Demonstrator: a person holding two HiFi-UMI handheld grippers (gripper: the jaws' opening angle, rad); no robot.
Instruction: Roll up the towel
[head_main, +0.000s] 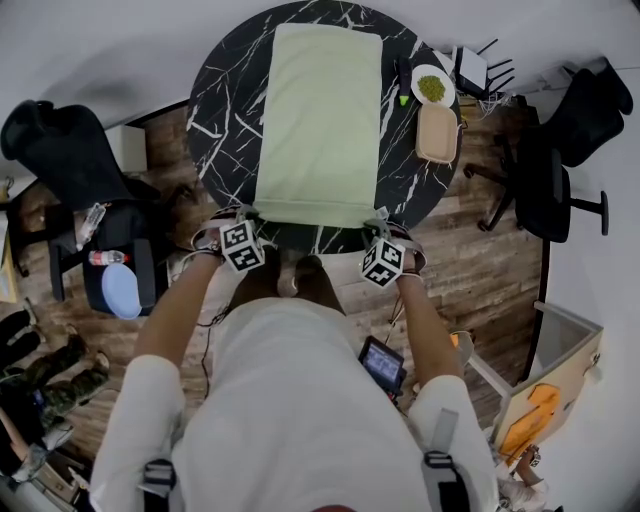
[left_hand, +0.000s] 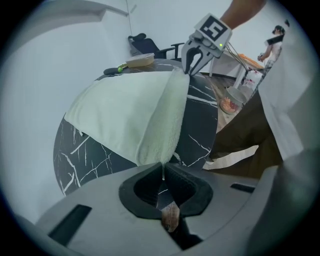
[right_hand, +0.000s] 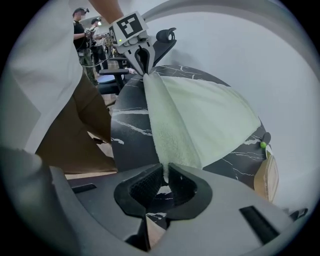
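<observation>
Head view: left tool (head_main: 247, 214) and right tool (head_main: 381, 220) each pinch a near towel (head_main: 320, 120) corner, apparently firmly (its length runs straight away).

The towel (head_main: 320, 125) lies on the bench (head_main: 225, 100), a plate (head_main: 432, 87) to its right. The left hand-held gripper (head_main: 250, 213) meets its near left corner, the right hand-held gripper (head_main: 381, 220) its near right.

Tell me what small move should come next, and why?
Probably lift the near edge slightly and turn it over to start the roll: the left claw and right claw each pinch a near corner of the flat towel.
</observation>
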